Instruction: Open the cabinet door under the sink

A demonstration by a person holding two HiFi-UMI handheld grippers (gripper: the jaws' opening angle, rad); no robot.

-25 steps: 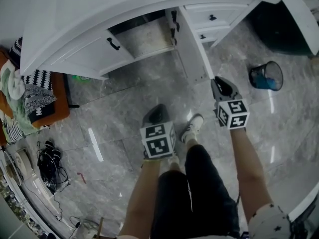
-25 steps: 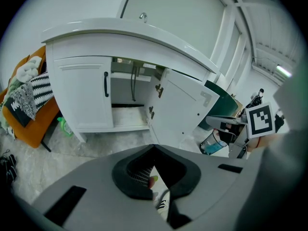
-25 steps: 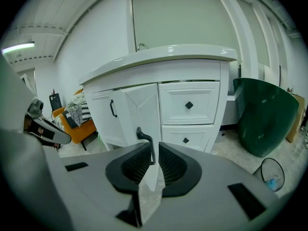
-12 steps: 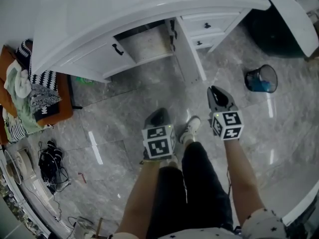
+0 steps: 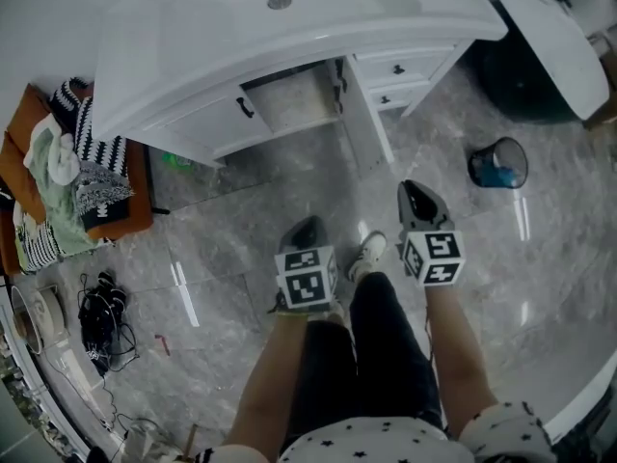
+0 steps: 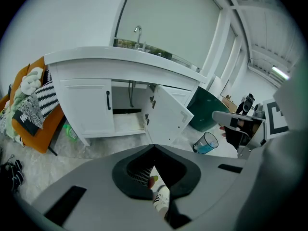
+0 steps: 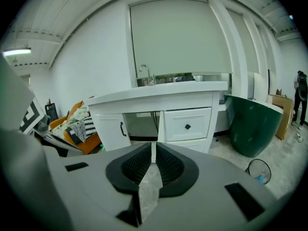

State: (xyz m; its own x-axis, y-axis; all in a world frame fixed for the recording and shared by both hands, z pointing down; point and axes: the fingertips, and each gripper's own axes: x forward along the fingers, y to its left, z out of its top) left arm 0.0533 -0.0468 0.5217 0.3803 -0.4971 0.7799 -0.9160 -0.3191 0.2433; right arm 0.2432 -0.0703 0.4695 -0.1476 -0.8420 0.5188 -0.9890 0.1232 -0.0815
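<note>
**White vanity: under-sink door standing open, both claws empty**

Orange chair (image 5: 130,222), piled with clothes, is sitting at 9 o'clock in the head view. The sink cabinet (image 5: 183,128) is standing at 12 o'clock, and its left-hand door (image 5: 217,122) is sitting closed. The left gripper (image 5: 307,226) is hovering over the grey floor (image 5: 241,230) at 6 o'clock, well apart from the cabinet. Its jaws are meeting at the tips and gripping nothing. The cabinet door (image 5: 364,128) is hanging swung out toward the person, exposing the compartment (image 5: 289,95) under the sink. The right gripper (image 5: 415,191) is hovering at 4 o'clock, near the door's free edge but apart from it. Its jaws are standing almost closed, showing a thin slit and holding nothing. A blue bin (image 5: 498,162) is standing at 3 o'clock.
</note>
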